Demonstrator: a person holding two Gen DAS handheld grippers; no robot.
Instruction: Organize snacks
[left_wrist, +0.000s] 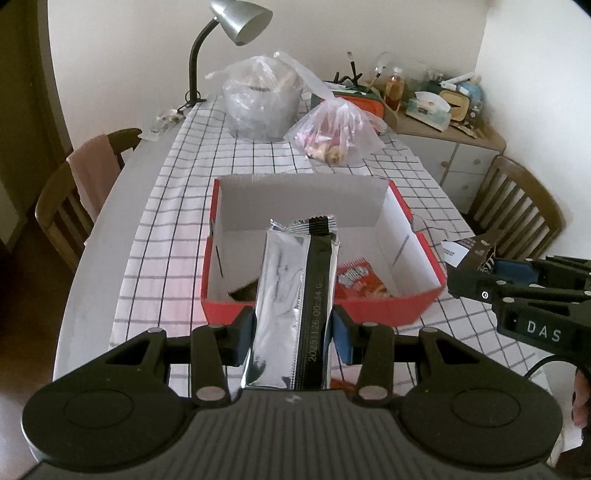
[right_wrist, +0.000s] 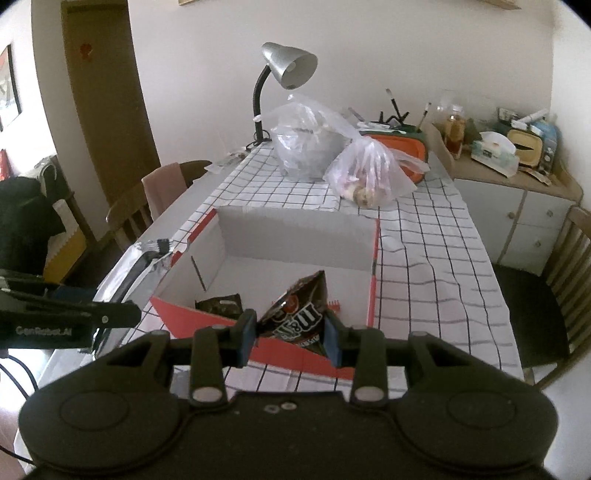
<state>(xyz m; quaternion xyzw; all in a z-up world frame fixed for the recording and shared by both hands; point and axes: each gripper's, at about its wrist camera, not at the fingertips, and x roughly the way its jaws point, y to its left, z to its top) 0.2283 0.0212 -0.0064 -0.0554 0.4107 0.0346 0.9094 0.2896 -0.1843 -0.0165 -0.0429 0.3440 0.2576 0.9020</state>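
Foil packet light, slippery, crinkly: left claw clamps sides; right claw pinches soft brown bag.

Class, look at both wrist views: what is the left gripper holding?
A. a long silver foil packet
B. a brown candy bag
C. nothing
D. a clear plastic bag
A: the left gripper is shut on a long silver foil packet with a black strip, above the red box.

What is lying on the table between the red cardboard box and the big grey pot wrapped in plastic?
Only bare checked tablecloth lies between red box and grey pot; the right wrist view shows it.
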